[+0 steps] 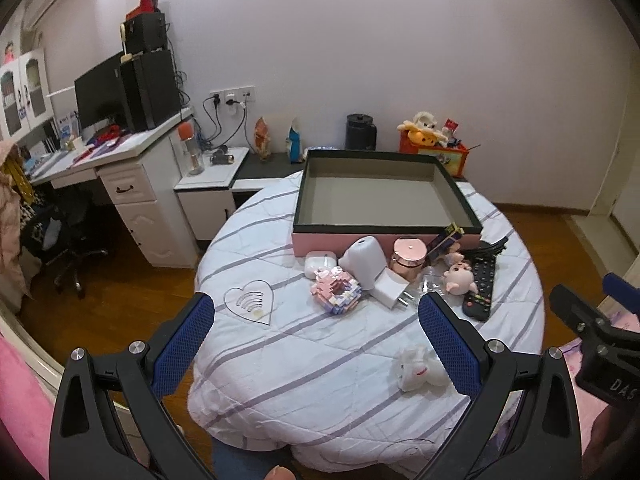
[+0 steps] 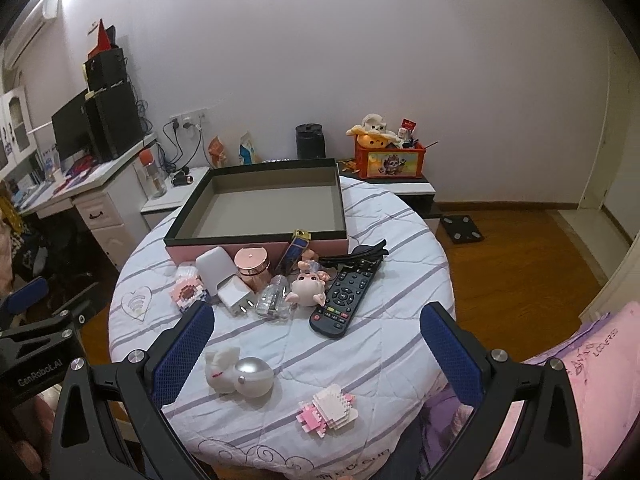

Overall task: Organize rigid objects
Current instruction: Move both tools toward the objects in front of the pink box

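An empty pink box with a black rim [image 1: 384, 226] [image 2: 256, 236] sits at the back of the round quilted table [image 1: 300, 380]. Crowded in front of it are a black remote [image 1: 482, 284] [image 2: 346, 292], a pink pig figurine [image 1: 460, 276] [image 2: 306, 286], a white charger [image 1: 390, 288] [image 2: 236, 294], a rose-gold jar [image 1: 408, 256] and a pink block toy [image 1: 336, 290]. Nearer me lie a white rabbit figurine [image 2: 220, 364], a silver ball [image 2: 254, 376] and a second block toy [image 2: 328, 406]. My left gripper [image 1: 317, 300] and right gripper [image 2: 318, 310] hover open above the table's near side, holding nothing.
A white desk with a monitor [image 1: 100, 152] and an office chair [image 1: 68, 232] stand to the left. An orange toy crate [image 1: 436, 152] and a black canister [image 1: 360, 132] sit behind the table. A black scale [image 2: 462, 230] lies on the floor; pink bedding [image 2: 592, 360] is at right.
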### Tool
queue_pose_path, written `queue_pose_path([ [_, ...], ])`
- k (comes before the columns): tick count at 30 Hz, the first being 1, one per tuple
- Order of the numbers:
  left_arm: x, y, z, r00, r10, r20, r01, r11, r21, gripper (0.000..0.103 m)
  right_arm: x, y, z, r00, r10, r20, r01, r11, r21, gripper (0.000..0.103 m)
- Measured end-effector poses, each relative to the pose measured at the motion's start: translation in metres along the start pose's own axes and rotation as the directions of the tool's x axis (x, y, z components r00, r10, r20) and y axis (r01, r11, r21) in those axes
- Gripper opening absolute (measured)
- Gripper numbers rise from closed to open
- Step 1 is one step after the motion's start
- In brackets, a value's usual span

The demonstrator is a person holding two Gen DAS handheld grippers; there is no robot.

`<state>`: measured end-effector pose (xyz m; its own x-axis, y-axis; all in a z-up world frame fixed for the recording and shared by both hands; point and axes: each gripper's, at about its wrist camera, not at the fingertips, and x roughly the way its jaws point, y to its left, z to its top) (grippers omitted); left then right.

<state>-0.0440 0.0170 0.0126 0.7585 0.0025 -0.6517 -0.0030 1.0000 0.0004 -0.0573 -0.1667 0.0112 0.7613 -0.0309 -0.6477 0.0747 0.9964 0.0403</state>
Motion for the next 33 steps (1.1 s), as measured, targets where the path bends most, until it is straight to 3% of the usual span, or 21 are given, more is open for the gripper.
queue_pose_path([
  [33,-0.030,0.003,-0.014,0.999,0.023,0.028,-0.022,0.999,-0.035,0.103,-0.026,-0.003,-0.011,0.999,0.026,0.032,-0.026,1.000,-0.004,0.103],
])
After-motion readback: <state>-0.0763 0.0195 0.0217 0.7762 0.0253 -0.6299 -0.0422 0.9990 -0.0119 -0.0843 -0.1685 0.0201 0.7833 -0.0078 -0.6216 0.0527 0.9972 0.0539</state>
